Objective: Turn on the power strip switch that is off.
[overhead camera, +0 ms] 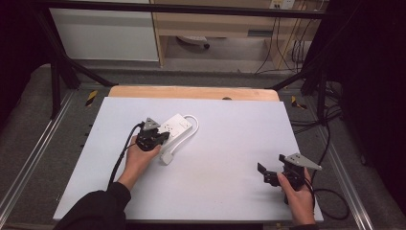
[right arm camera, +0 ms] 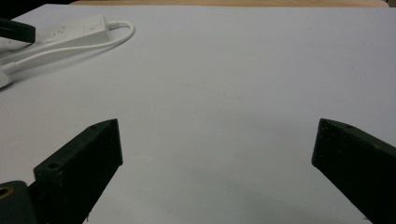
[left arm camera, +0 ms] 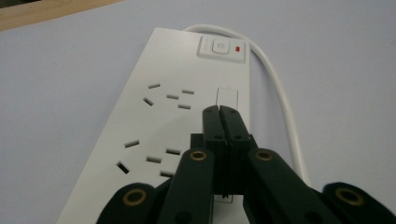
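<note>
A white power strip lies left of the table's middle, its cord looping back to a plug. In the left gripper view the strip has a switch with a red light at its far end. My left gripper is shut with nothing between its jaws, its tips over the strip's top face near the right edge. In the high view, the left gripper sits at the strip's near end. My right gripper hovers open at the table's near right, far from the strip.
A white mat covers the table, with a wooden edge at the back. Black frame legs and cables stand on both sides of the table. The right gripper looks across bare mat toward the left gripper.
</note>
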Action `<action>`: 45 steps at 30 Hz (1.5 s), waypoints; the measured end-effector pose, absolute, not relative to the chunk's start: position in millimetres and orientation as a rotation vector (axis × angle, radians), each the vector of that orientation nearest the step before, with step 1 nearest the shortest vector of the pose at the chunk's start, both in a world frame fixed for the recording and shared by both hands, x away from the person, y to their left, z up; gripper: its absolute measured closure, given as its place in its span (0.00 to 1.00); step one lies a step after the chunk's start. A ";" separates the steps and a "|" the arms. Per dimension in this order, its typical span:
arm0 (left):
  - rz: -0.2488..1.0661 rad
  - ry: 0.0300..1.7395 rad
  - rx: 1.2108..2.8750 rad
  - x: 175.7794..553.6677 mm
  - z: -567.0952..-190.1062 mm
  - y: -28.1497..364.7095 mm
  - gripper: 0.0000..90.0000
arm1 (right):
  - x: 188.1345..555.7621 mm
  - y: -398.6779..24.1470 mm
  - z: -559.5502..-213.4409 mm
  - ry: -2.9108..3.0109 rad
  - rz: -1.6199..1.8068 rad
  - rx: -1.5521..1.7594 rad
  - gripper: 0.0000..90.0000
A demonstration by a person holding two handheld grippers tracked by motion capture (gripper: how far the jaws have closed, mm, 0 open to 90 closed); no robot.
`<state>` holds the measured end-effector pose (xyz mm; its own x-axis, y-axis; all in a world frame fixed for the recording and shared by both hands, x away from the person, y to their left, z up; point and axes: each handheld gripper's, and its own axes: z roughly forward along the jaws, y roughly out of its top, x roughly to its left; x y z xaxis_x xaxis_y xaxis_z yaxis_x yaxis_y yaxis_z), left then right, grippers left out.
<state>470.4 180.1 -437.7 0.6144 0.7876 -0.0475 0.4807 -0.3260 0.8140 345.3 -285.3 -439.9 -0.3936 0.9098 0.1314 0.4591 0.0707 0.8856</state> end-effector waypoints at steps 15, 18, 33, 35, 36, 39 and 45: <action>0.447 0.999 1.989 471.3 -437.8 181.4 1.00 | 345.4 -285.4 -439.9 1.893 1.280 1.357 0.03; 0.447 0.998 1.991 471.8 -438.4 181.3 1.00 | 345.4 -285.2 -440.0 1.894 1.280 1.356 0.03; 0.452 0.988 1.996 472.3 -440.6 180.1 1.00 | 345.3 -285.4 -440.1 1.895 1.280 1.359 0.03; 0.456 0.988 1.997 472.2 -440.7 179.6 1.00 | 345.3 -285.4 -440.2 1.895 1.280 1.359 0.03; 0.459 0.985 1.998 472.1 -440.8 179.1 1.00 | 345.4 -285.4 -440.2 1.895 1.280 1.357 0.02; 0.458 0.988 1.995 472.2 -441.1 178.2 1.00 | 345.3 -285.4 -440.1 1.895 1.281 1.357 0.03; 0.450 0.991 1.989 472.0 -441.5 179.0 1.00 | 345.1 -285.5 -440.2 1.892 1.283 1.361 0.03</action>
